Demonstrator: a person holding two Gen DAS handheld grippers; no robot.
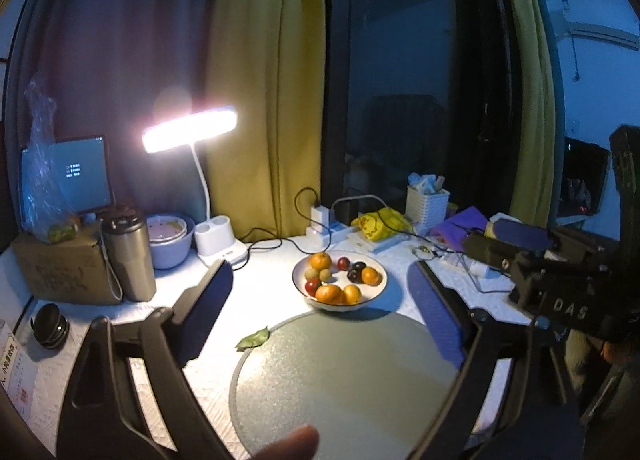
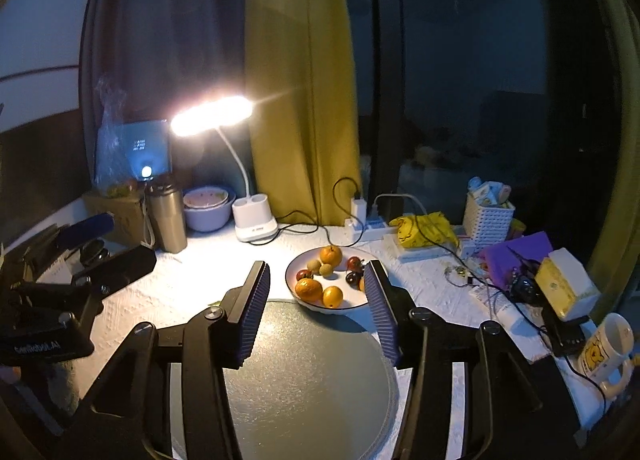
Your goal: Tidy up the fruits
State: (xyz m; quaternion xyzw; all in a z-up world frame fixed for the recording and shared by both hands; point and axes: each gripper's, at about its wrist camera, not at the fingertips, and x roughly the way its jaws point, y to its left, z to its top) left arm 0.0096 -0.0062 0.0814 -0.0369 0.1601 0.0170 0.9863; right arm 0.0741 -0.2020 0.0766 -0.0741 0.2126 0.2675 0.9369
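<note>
1. Both the left gripper (image 1: 320, 308) and the right gripper (image 2: 316, 308) hung unclenched, holding nothing.
2. The fruit bowl (image 2: 316, 306) sat just beyond the right fingertips, the nearer gripper; farther ahead of the left.

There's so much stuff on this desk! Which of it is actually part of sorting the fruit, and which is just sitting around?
Part of the job:
- white bowl of mixed fruit
- oranges, dark red fruits, small brownish fruits in it
- round glass mat, bare, in front
- left gripper, right gripper, both open

Just lying about:
- desk lamp
- steel flask
- power strip
- mug
- leaf
</note>
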